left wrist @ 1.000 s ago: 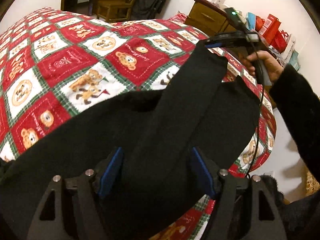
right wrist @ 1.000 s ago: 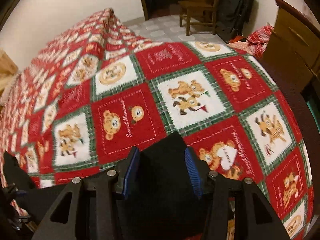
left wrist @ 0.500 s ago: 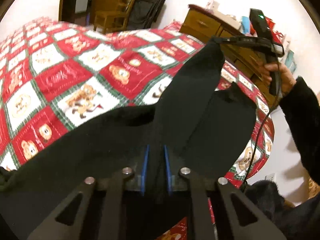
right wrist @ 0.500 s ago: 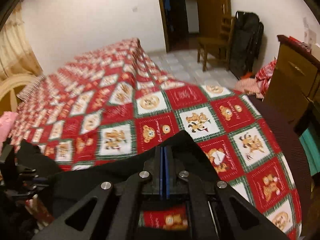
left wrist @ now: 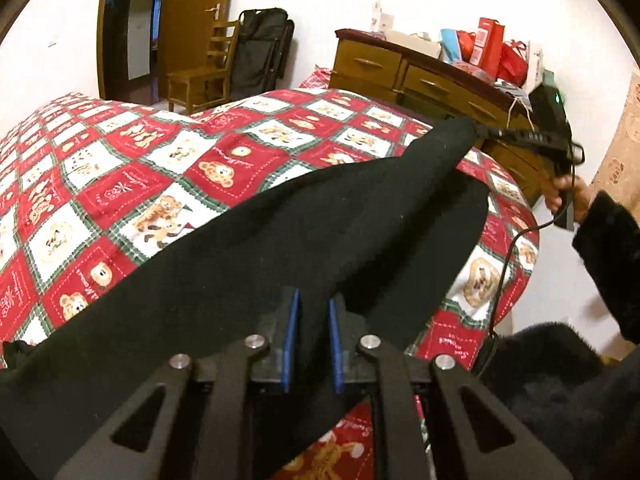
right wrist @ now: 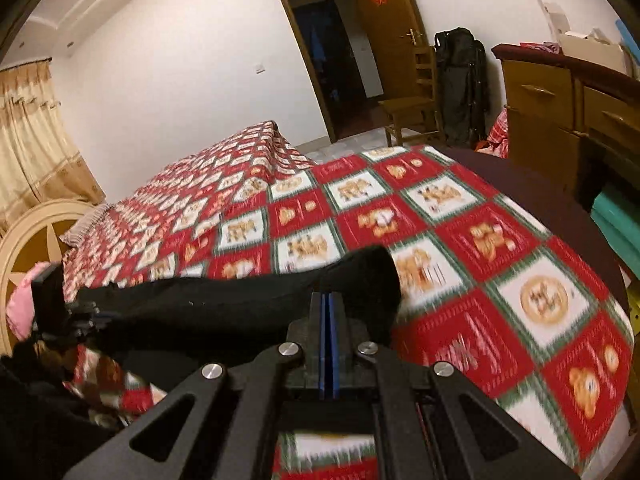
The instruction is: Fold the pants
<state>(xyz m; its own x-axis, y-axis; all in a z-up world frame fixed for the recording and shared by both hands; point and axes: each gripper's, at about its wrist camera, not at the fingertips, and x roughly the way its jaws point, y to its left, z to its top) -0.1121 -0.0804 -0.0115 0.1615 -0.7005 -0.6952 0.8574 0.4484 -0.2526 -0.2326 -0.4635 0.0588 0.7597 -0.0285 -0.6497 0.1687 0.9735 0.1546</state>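
Item: pants (left wrist: pixel 320 232), black, soft, limp, light; sag between holds above the bed (left wrist: pixel 120 184). Left gripper (left wrist: pixel 312 344): jaws clamped on cloth. Right gripper (right wrist: pixel 326 344): jaws pinched on the far end, probably a leg hem. Best held at hems and waistband.

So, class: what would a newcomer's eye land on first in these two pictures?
The red, white and green bear-patterned quilt covering the whole bed. Over its near side stretch black fabric pants, pinched between the blue-padded fingers of the left gripper, their far end clamped by the right gripper.
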